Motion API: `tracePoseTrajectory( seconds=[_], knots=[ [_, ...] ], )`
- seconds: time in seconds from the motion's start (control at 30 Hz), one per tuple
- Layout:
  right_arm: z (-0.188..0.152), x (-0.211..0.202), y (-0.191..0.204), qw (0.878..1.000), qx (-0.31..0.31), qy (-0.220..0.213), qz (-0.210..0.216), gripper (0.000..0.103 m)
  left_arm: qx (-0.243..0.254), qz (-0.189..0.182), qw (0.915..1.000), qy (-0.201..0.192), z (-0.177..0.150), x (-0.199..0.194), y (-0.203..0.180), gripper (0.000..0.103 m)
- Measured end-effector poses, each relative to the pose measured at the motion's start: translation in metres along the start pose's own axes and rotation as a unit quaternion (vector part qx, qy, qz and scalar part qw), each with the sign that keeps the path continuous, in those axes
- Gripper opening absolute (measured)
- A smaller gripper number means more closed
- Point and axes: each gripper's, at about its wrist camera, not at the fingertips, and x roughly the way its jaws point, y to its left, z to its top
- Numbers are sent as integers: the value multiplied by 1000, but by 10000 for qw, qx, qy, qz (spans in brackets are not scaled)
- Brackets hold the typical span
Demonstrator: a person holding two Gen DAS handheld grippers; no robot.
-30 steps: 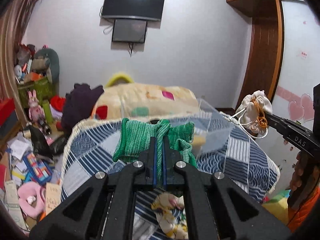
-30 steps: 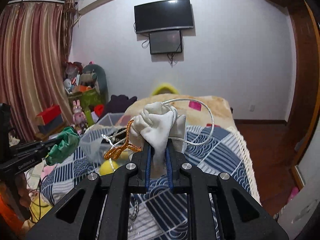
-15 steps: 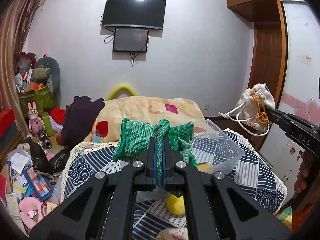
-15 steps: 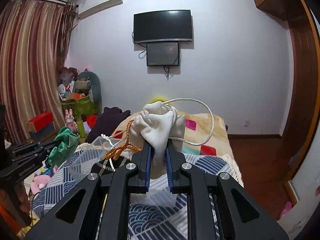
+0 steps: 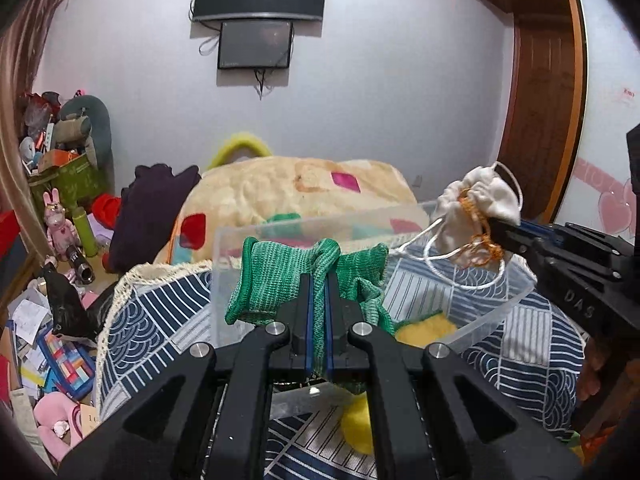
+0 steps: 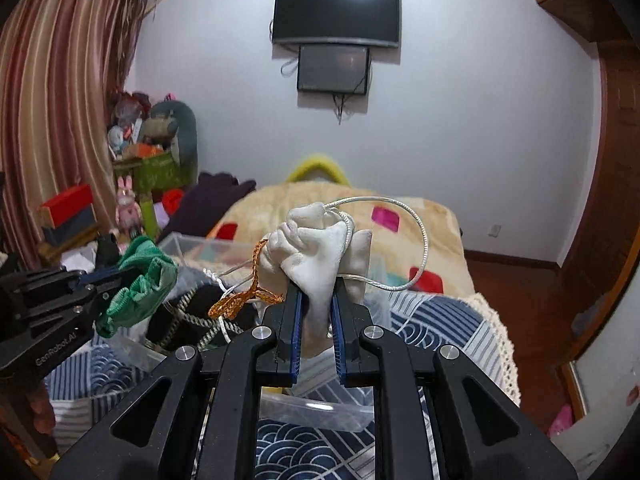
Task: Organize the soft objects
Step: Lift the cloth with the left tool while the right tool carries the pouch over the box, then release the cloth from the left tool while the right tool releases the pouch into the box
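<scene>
My left gripper (image 5: 317, 280) is shut on a green knit cloth (image 5: 280, 280) and holds it over the near edge of a clear plastic bin (image 5: 496, 312) on the bed. The cloth also shows in the right wrist view (image 6: 140, 284). My right gripper (image 6: 316, 284) is shut on a white drawstring pouch (image 6: 320, 248) with an orange cord (image 6: 240, 300). In the left wrist view the pouch (image 5: 476, 208) hangs over the bin's right side. A yellow soft thing (image 5: 424, 330) lies in the bin.
The bin sits on a blue patterned quilt (image 5: 160, 320) on the bed, with a cream blanket (image 5: 280, 192) behind. A dark garment (image 5: 152, 212) lies at the bed's left. Toys and clutter (image 5: 44, 340) cover the floor on the left. A door (image 5: 540, 120) stands at right.
Both grippers have come down and forward over the clear bin, each still holding its item. The pouch has moved closer to the green cloth.
</scene>
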Motion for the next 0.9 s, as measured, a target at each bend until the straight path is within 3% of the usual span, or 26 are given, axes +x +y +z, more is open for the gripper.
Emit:
tracePoseTrajectory(
  seconds=[0.33,0.43,0.5,0.6,0.67,0.77,0.9],
  knots=[
    [-4,29,-3,9978,-58,640,145,12,179,201,9993,253,-6,26,-8,4],
    [-6,33,-3,9966,-83,798,189,12,202,234,9991,285,-6,26,-8,13],
    [-9,31,-4,9960,-95,857,235,14,193,228,9991,306,-6,25,-7,27],
    [-7,29,-2,9958,-128,868,244,23,139,166,9993,319,-6,20,-5,43],
    [-6,24,-2,9963,-142,818,243,38,144,139,9993,317,-6,16,-5,50],
    [-4,15,-4,9971,-183,706,217,52,217,172,9992,275,-5,6,-6,55],
    [1,1,-4,9987,-200,457,116,64,190,154,9995,201,-2,-8,-5,66]
  ],
)
